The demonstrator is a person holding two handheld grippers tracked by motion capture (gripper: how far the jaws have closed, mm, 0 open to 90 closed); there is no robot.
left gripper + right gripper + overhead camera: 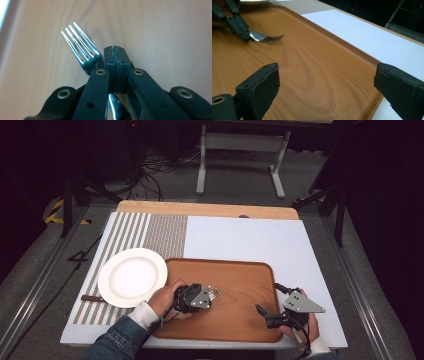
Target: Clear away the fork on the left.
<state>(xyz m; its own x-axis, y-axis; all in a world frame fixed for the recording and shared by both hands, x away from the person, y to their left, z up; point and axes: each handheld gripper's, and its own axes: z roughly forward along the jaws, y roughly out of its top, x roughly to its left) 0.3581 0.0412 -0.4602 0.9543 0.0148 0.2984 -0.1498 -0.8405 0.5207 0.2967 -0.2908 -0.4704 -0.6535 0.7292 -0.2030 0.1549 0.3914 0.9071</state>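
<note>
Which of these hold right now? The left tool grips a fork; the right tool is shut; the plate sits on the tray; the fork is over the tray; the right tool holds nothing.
1. The left tool grips a fork. True.
2. The right tool is shut. False: its jaws stand wide apart.
3. The plate sits on the tray. False: it lies on the striped mat, left of the tray.
4. The fork is over the tray. True.
5. The right tool holds nothing. True.
</note>
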